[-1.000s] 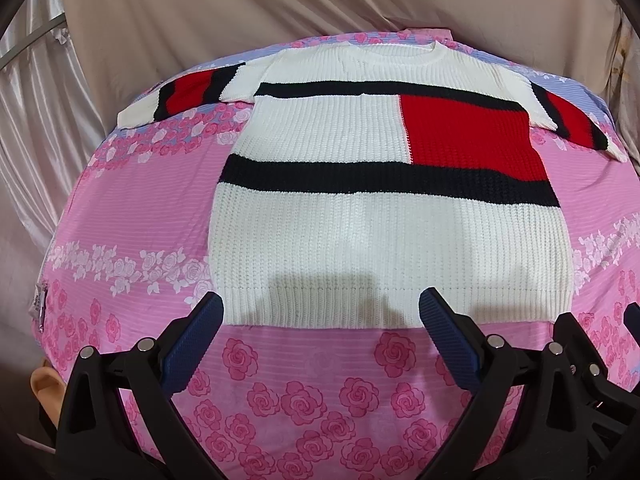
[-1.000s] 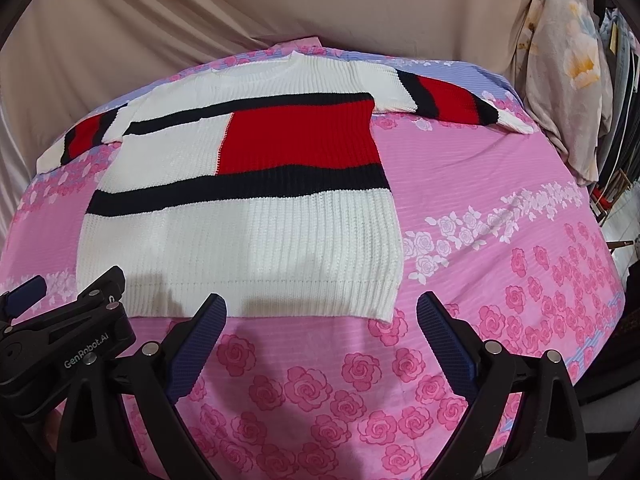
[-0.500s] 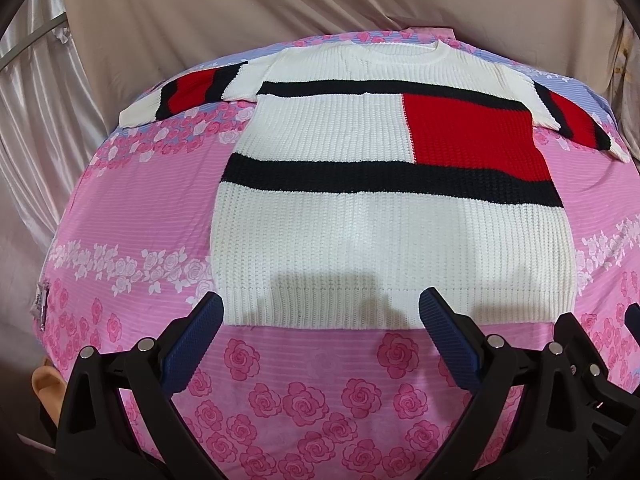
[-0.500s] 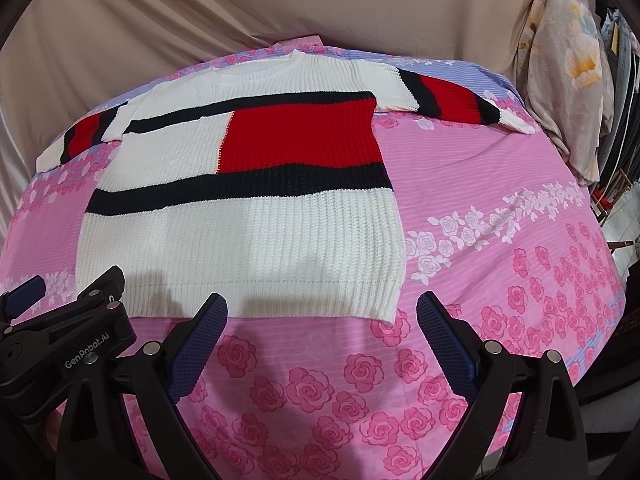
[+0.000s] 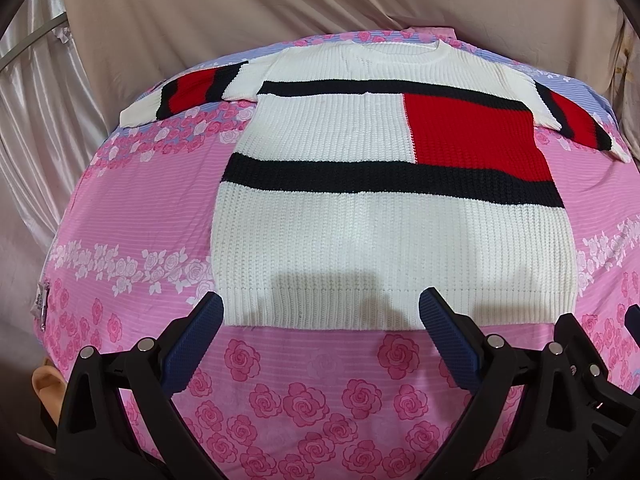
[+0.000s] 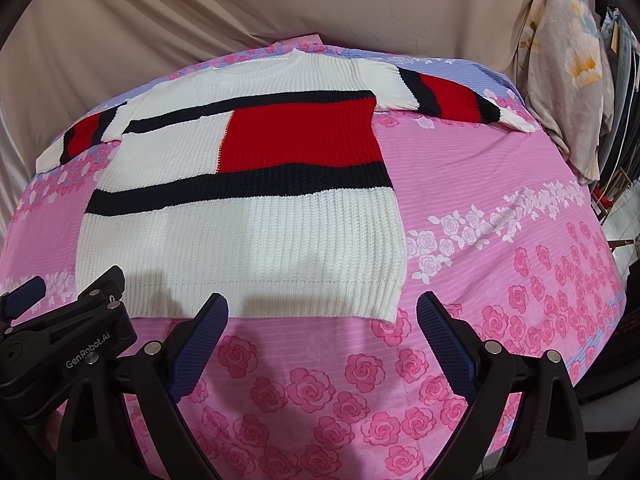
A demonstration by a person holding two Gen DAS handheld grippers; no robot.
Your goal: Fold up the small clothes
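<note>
- Lying flat and face up on the pink rose-print sheet (image 5: 120, 208), hem toward the cameras: a knitted sweater (image 5: 360, 240), white with black bands and a red block, both sleeves spread out to the sides.
- Hovering just short of the hem, over bare sheet: left gripper (image 5: 318, 316), blue-padded fingers (image 5: 448, 332) spread wide, nothing between them.
- Hanging near the hem's right-hand corner: right gripper (image 6: 320, 316), fingers (image 6: 444, 332) likewise wide apart and holding nothing, not touching the knit.
- Showing at the lower left edge of the right wrist view: the black body of the left gripper, marked "GenRobot.AI", just beside the right one.
- Draped behind the bed: beige cloth (image 5: 320, 0).
- Propped at the far right: a floral pillow (image 6: 560, 60).
</note>
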